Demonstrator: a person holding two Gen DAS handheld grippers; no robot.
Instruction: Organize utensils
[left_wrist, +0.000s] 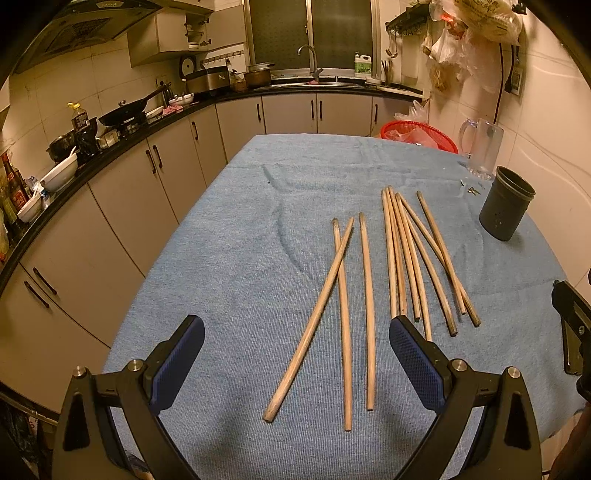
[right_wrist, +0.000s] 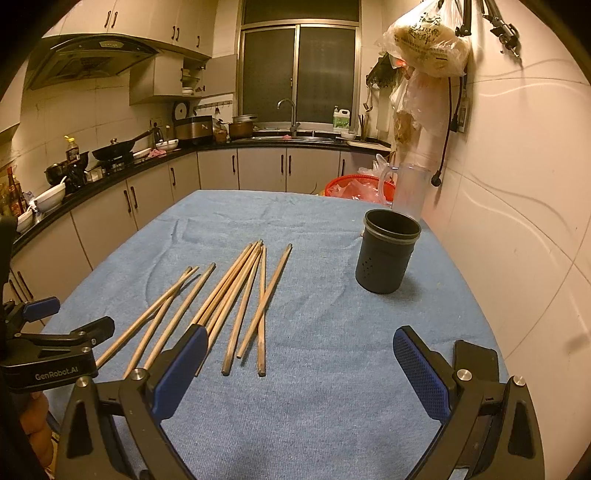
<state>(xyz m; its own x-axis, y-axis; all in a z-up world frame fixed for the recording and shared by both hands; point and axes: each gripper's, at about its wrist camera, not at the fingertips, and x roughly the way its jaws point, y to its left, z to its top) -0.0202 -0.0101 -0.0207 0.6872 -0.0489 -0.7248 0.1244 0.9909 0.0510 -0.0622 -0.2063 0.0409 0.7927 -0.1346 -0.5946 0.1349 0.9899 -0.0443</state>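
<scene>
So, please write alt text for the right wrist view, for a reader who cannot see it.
Wooden chopsticks lie scattered on a blue tablecloth, with an empty dark holder cup standing upright to their right. The open right gripper frames the foreground, a kitchen counter behind.

We see matt wooden chopsticks (left_wrist: 365, 314) on a ribbed blue cloth (left_wrist: 240, 258), a matt dark holder (right_wrist: 386, 251), a clear glass mug (left_wrist: 482, 147), and textured blue gripper pads (right_wrist: 421, 373).

Clear glass mug (left_wrist: 481, 147), red basket (right_wrist: 360, 186), perhaps a wok (left_wrist: 123, 112)
</scene>
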